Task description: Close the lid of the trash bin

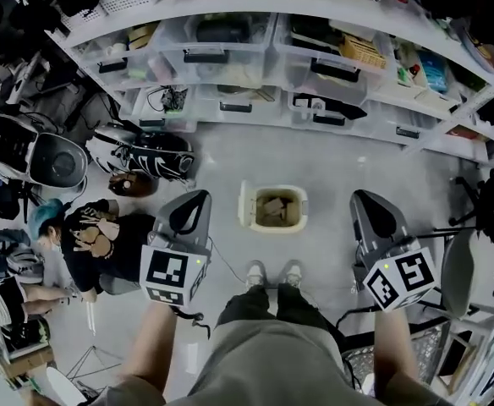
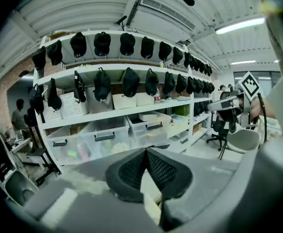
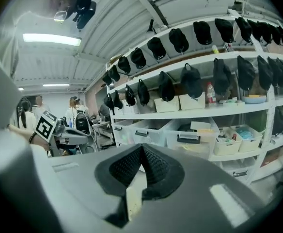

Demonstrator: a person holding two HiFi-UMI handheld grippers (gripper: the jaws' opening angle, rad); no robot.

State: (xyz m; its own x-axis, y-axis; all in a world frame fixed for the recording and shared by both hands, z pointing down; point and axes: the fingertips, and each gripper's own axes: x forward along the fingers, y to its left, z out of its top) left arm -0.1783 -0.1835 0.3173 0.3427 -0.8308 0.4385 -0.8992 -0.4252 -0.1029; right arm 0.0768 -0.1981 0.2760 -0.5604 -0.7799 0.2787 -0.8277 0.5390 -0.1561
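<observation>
The person stands with white shoes [image 1: 254,273] side by side on the pale floor [image 1: 332,172], a gripper held out low on each side of the legs. The left gripper [image 1: 199,198] has its jaws pressed together with nothing between them; its own view shows the ribbed black pads [image 2: 132,169] meeting at the tip. The right gripper [image 1: 365,198] is clenched the same way and is also empty, its pads [image 3: 153,166] touching along their front edge. Each carries its marker cube [image 1: 173,273] close to the forearm. Both grippers hang in the air, well apart from each other.

Just ahead of the toes, between the two grippers, sits the small cream trash bin [image 1: 303,211]. It is open, with brownish rubbish showing inside. Its lid [image 1: 245,205] is swung up on the bin's left edge. Neither gripper touches the bin or the lid.

Beyond the bin runs white shelving [image 1: 332,5], its lower tiers holding clear storage boxes [image 1: 217,45] with dark handles. From gripper height, rows of black caps [image 2: 127,43] hang along the upper shelves. A grey chair [image 1: 457,271] stands off to the right.
</observation>
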